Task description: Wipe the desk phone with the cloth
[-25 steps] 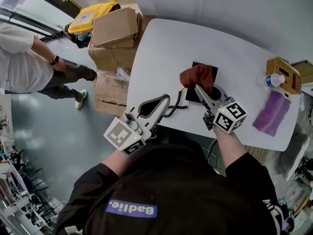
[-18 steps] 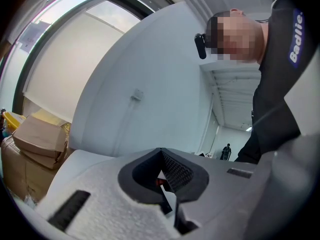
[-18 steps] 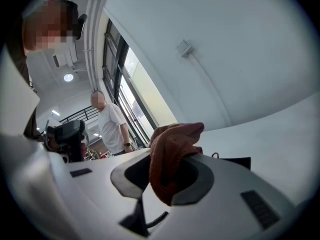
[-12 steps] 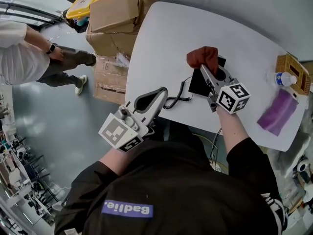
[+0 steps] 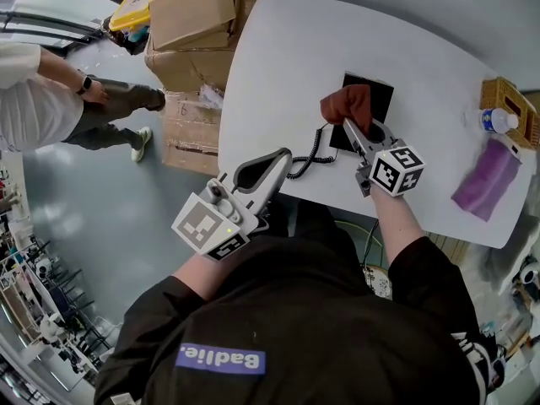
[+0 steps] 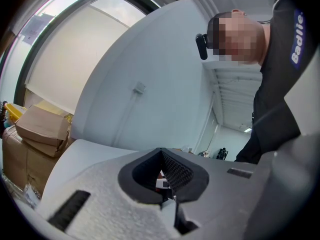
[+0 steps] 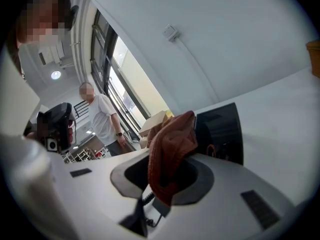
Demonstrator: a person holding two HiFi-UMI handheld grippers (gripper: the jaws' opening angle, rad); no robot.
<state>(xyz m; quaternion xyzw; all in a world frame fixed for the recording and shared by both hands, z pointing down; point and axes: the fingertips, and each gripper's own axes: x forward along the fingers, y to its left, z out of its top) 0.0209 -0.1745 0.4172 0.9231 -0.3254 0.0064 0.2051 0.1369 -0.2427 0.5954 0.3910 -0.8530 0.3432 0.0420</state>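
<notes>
Right gripper (image 5: 350,126) grasps a rust-red fabric cloth (image 5: 346,104) over the flat black desk phone (image 5: 377,94), partly hiding it; left gripper (image 5: 281,155), clenched empty, hovers left of the phone

Left gripper (image 5: 280,155) was held out ahead and angled toward the right, its jaws pressed together with nothing seen between them. Right gripper (image 5: 348,125) was pointed forward, its jaws clamped on a red-brown cloth (image 5: 346,104). Left forearm (image 5: 196,278) and right forearm (image 5: 395,226) were bared below black sleeves.

Head view overhead, gripper views along jaws, sharing table (image 5: 287,57)
</notes>
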